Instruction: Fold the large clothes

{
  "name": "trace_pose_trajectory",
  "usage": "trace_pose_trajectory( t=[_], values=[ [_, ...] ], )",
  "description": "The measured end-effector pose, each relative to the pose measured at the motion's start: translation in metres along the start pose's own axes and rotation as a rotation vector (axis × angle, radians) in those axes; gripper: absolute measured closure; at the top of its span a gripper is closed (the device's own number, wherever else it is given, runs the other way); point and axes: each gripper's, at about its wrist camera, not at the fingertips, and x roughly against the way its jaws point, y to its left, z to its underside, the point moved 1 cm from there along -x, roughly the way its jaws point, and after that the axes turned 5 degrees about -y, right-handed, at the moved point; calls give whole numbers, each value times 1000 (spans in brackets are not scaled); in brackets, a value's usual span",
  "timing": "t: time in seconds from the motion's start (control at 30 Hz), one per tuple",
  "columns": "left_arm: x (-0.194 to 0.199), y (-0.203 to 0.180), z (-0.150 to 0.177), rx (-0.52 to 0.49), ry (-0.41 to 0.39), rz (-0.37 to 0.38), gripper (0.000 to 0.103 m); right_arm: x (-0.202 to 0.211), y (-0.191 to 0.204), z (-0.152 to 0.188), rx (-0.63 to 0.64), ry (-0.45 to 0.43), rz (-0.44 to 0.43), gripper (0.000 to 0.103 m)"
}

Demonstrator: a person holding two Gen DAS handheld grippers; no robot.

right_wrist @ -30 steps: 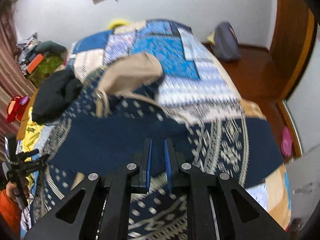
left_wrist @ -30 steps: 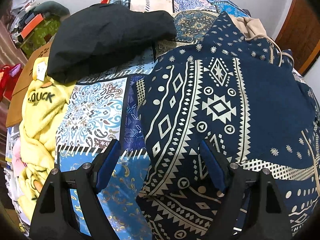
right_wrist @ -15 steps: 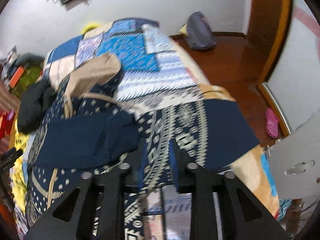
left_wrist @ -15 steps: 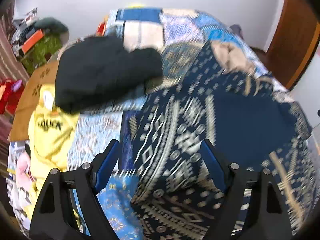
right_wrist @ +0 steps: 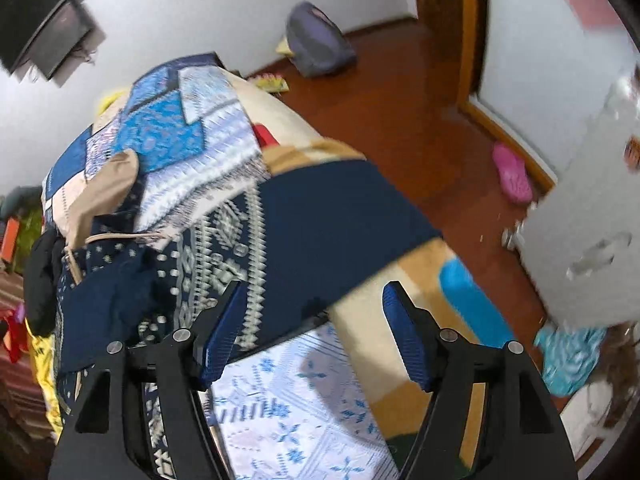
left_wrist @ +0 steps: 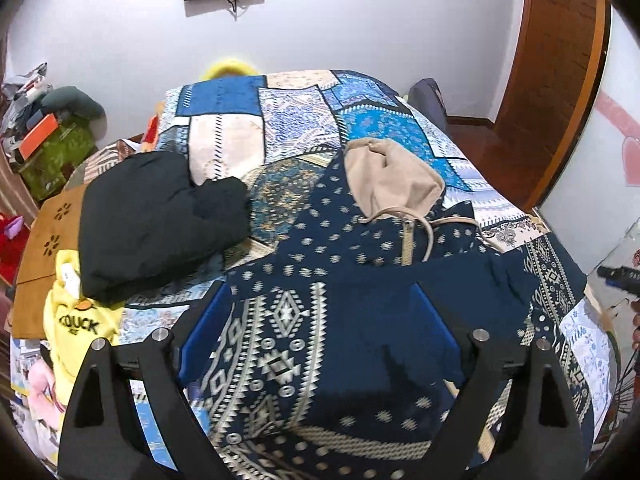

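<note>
A navy hoodie with white patterns (left_wrist: 340,320) and a beige hood (left_wrist: 392,180) lies spread on the bed. My left gripper (left_wrist: 320,332) hangs above its folded body, jaws wide and still opening, nothing between the pads. In the right wrist view my right gripper (right_wrist: 316,332) hovers over the hoodie's navy sleeve (right_wrist: 332,224) near the bed's right edge, its jaws opening with nothing held. The right gripper's tip (left_wrist: 618,274) shows at the far right of the left wrist view.
A black garment (left_wrist: 156,224) and a yellow one (left_wrist: 80,320) lie on the left of the patchwork bedspread (left_wrist: 288,120). A wooden door (left_wrist: 560,80), a grey bag (right_wrist: 320,40) and a pink slipper (right_wrist: 512,176) are on the floor side to the right.
My right gripper let go of the hoodie, opened and moved right over the sleeve at the bed's edge. My left gripper rose and pulled back, opening a little wider.
</note>
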Motion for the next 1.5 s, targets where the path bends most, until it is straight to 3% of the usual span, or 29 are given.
trace_pose_trajectory(
  t=[0.2,0.6,0.7,0.77,0.83,0.9,1.03,1.27,1.5],
  values=[
    [-23,-14,4,6,42,9,13,-50,-26,-4,-124,109,1,36],
    [-42,2,16,59,82,-41,13,-77,-25,-36,-154,59,13,36],
    [-42,9,18,80,89,-42,13,-73,-22,-39,-150,39,26,55],
    [-40,11,19,80,83,-47,13,-67,-20,-41,-147,25,33,84],
    [-36,13,20,81,75,-47,13,-56,-15,-43,-137,0,30,94],
    [-31,14,20,79,67,-43,13,-45,-7,-46,-117,-34,27,95],
    [-18,13,21,37,33,-57,13,-3,19,-52,-86,-98,-64,95],
    [3,14,25,8,-7,-15,13,80,114,-56,106,-259,-242,95],
    [18,30,32,47,-25,7,13,79,205,-20,293,-210,-357,95]
  ],
)
